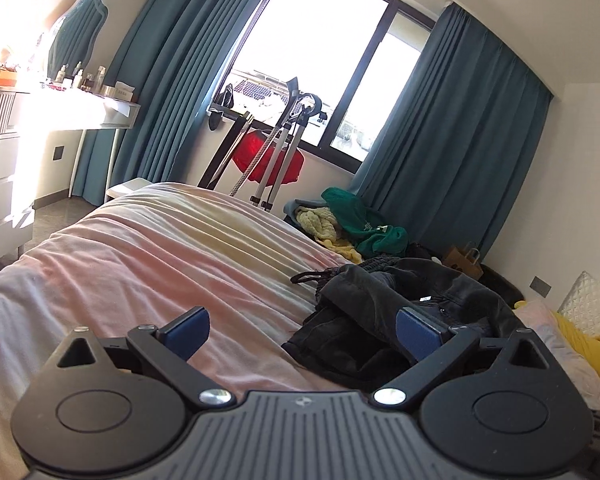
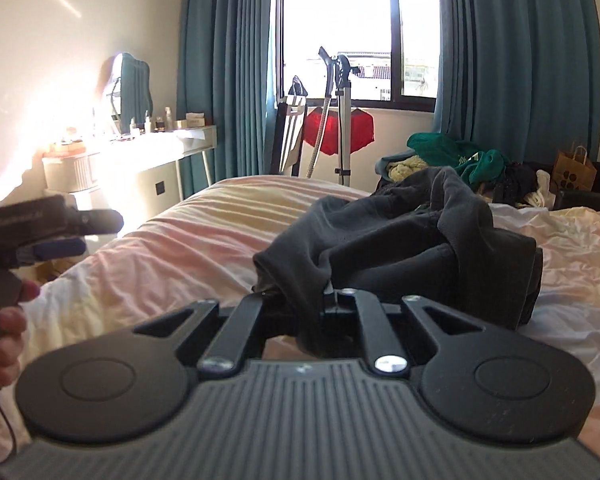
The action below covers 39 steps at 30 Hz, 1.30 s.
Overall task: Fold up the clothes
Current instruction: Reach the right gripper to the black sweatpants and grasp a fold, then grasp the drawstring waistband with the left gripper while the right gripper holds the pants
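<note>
**Right gripper clamps dark garment on the bed; left gripper spread wide**

Left wrist view: the left gripper [image 1: 302,330] has its jaws wide apart, holding nothing. One blue pad [image 1: 190,332] sits over the pink bedsheet [image 1: 148,264]; the other is in front of the crumpled dark garment [image 1: 400,312], whether touching it I cannot tell. The garment lies at about 3 o'clock from centre, on the bed's right half, with a drawstring trailing out toward 9 o'clock. Beyond it, at 1 o'clock, a pile of green and yellow clothes [image 1: 356,224] is heaped near the teal curtain [image 1: 452,132]. A red cloth [image 1: 268,160] hangs on a stand under the window at 12 o'clock. A dressing table [image 1: 72,108] stands at 10 o'clock.

Right wrist view: the right gripper [image 2: 300,300] has its jaws closed on a fold of the dark garment [image 2: 400,248], which rises from the fingers and spreads toward 1 o'clock across the sheet. At 9 o'clock the left gripper [image 2: 58,248] shows side-on, held by a hand [image 2: 4,336].
</note>
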Motion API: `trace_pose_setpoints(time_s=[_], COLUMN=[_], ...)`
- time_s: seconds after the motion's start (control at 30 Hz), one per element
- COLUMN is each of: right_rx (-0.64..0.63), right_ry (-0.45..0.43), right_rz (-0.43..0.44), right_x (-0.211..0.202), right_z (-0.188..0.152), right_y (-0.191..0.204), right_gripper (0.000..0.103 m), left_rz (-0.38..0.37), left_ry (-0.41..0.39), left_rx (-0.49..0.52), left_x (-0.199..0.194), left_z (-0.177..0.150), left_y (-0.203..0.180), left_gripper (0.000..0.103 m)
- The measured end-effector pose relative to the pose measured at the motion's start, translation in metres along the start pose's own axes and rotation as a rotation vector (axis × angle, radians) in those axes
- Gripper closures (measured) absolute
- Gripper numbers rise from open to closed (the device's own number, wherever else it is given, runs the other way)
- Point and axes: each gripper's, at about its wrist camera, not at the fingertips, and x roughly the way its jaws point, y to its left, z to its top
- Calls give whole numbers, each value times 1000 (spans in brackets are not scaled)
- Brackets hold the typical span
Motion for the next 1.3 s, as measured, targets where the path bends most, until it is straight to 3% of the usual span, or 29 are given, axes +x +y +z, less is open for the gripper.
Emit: trace_pose_setpoints(time_s=[0.1, 0.2, 0.43, 0.57, 0.63, 0.7, 0.9, 1.13, 1.23, 1.3], right_rx=[7, -42, 22, 23, 19, 51, 112, 374, 435, 463], right_ry=[149, 219, 145, 85, 16, -64, -108, -74, -64, -61], right_rz=[22, 20, 13, 23, 31, 26, -107, -250, -278, -287], right_x=[5, 13, 1, -20, -37, -54, -60, -31, -11, -2], right_z=[-41, -61, -51, -39, -32, -25, -18, -42, -52, -58], right_y=[19, 27, 15, 10, 8, -1, -50, -129, -148, -154], right_gripper=[92, 92, 86, 64, 32, 14, 14, 14, 14, 14], left_rz=[-32, -63, -61, -47, -33, -18, -9, 8, 125, 175], left_ry=[15, 30, 96, 115, 124, 127, 145, 258, 304, 306], left_rx=[4, 9, 149, 162, 169, 186, 288, 346, 389, 343], left_x=[-10, -20, -12, 4, 17, 32, 106, 238, 292, 313], left_z=[-4, -8, -24, -16, -4, 10, 59, 61, 47, 45], left_y=[-10, -20, -47, -56, -63, -76, -153, -242, -254, -236], left_gripper=[3, 3, 12, 11, 11, 11, 11, 11, 12, 11])
